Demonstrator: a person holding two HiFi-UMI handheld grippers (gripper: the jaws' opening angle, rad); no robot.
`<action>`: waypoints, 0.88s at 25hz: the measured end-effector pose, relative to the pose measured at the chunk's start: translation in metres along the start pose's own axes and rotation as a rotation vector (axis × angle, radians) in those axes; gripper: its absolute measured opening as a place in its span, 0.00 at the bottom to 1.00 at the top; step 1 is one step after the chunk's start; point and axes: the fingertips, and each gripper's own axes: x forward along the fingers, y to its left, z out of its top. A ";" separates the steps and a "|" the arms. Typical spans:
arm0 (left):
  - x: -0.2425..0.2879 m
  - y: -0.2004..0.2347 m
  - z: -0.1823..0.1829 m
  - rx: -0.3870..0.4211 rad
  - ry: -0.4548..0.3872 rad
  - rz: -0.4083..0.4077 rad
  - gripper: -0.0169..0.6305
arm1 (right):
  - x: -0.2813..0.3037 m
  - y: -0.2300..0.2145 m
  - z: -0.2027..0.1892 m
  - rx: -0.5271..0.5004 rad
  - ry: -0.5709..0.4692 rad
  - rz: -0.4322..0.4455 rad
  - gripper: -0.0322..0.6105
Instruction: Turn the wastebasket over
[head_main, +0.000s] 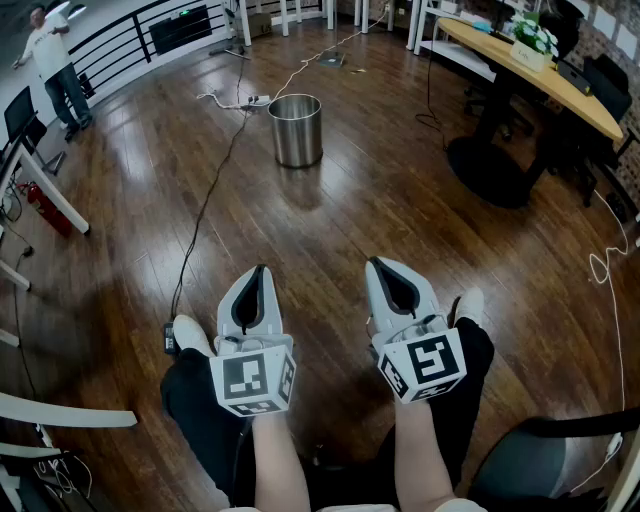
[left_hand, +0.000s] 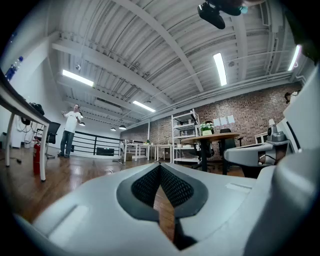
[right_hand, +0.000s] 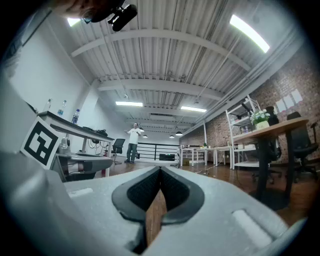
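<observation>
A shiny metal wastebasket (head_main: 296, 129) stands upright, mouth up, on the wooden floor well ahead of both grippers. My left gripper (head_main: 261, 269) is held low in the near foreground, shut, nothing between its jaws. Beside it, my right gripper (head_main: 374, 262) is also shut and empty. Both point level toward the room. In the left gripper view the left gripper (left_hand: 160, 165) has its dark pads meeting at the tip; the right gripper (right_hand: 160, 170) looks the same in the right gripper view. The wastebasket is hidden behind the jaws in both gripper views.
A cable (head_main: 212, 190) runs along the floor left of the wastebasket to a power strip (head_main: 250, 101). A round wooden table (head_main: 540, 70) on a black base stands at right with chairs. A person (head_main: 55, 62) stands far left by a railing. A red extinguisher (head_main: 42, 208) sits at left.
</observation>
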 end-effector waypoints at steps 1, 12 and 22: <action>0.008 0.001 0.002 0.002 0.002 0.002 0.05 | 0.007 -0.004 0.001 0.007 -0.002 0.003 0.04; 0.100 0.012 0.017 0.099 0.011 -0.020 0.05 | 0.086 -0.068 0.006 0.103 -0.069 -0.004 0.04; 0.211 0.069 0.039 0.106 -0.027 -0.108 0.05 | 0.191 -0.084 0.031 0.079 -0.120 -0.031 0.04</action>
